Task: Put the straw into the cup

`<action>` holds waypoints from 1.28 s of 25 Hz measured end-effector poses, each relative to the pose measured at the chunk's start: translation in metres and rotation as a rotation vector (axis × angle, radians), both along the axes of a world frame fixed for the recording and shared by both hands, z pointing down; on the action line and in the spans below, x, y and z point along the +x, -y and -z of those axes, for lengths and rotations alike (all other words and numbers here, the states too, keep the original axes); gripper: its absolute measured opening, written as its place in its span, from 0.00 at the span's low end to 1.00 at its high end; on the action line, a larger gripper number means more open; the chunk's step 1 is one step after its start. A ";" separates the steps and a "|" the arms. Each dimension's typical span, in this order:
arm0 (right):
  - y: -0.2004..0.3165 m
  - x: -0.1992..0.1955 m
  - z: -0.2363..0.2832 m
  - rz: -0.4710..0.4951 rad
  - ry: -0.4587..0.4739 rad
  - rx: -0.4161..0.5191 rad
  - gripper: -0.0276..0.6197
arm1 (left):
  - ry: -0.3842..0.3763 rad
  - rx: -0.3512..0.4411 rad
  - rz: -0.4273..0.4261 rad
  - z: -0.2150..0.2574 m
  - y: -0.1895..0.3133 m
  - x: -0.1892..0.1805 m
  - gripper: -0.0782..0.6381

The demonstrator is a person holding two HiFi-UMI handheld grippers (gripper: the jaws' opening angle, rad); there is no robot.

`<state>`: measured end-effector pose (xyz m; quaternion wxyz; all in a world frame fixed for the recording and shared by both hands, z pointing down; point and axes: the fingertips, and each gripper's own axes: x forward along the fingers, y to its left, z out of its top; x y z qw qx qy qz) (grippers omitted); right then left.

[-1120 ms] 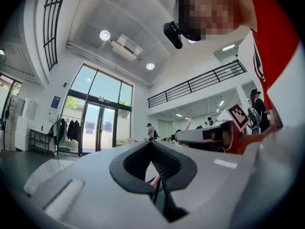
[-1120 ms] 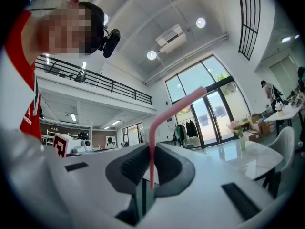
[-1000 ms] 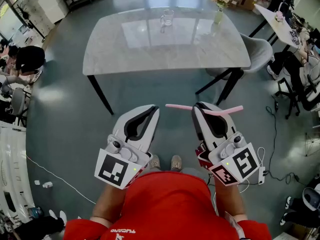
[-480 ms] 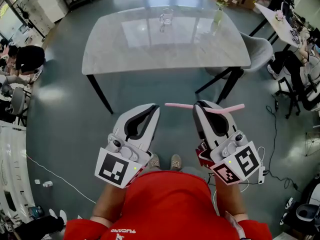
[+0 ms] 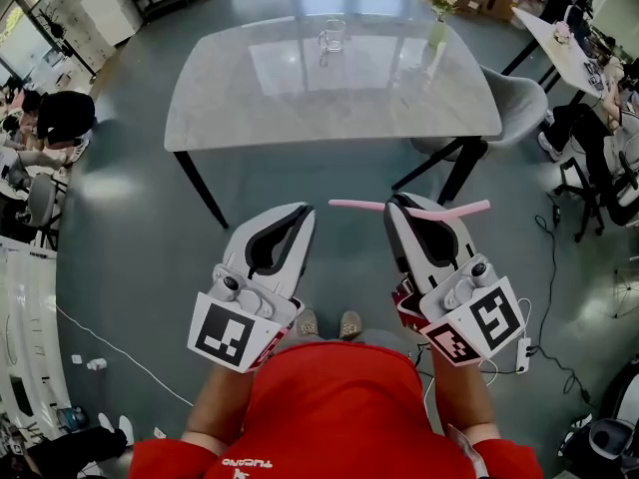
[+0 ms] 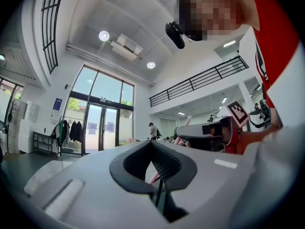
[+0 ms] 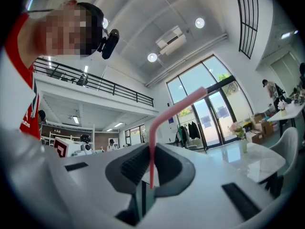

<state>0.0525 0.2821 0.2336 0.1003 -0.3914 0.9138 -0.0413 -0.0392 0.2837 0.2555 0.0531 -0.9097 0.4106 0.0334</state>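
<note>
bent pink plastic straw (image 5: 354, 206): still held crosswise, well short of grey marble-top table (image 5: 250, 108) | right gripper (image 5: 407, 211): clamped on it | left gripper (image 5: 298, 218): closed, empty | clear glass cup (image 5: 332, 34): table's far edge | change: barely any, so the approach looks unstarted

Head cam steeply down; other two fwd

My shirt (image 5: 339, 407) was red with short sleeves. My left claw (image 5: 298, 216) and right claw (image 5: 401, 211) were white shells lined in black, each bearing a red-trimmed cube (image 5: 233, 332) of black-and-white square markers.
</note>
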 end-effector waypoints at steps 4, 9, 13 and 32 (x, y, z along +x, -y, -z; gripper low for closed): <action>0.025 0.044 -0.001 0.020 0.007 0.001 0.08 | 0.012 0.017 0.024 0.002 0.025 0.042 0.12; 0.030 0.053 -0.004 0.039 0.014 0.006 0.08 | 0.027 0.020 0.055 0.001 0.029 0.047 0.12; 0.029 0.051 -0.003 0.051 0.016 0.014 0.08 | 0.037 0.023 0.071 0.001 0.027 0.044 0.12; 0.059 0.055 -0.011 0.049 0.003 0.026 0.08 | 0.033 0.034 0.078 -0.008 0.057 0.045 0.12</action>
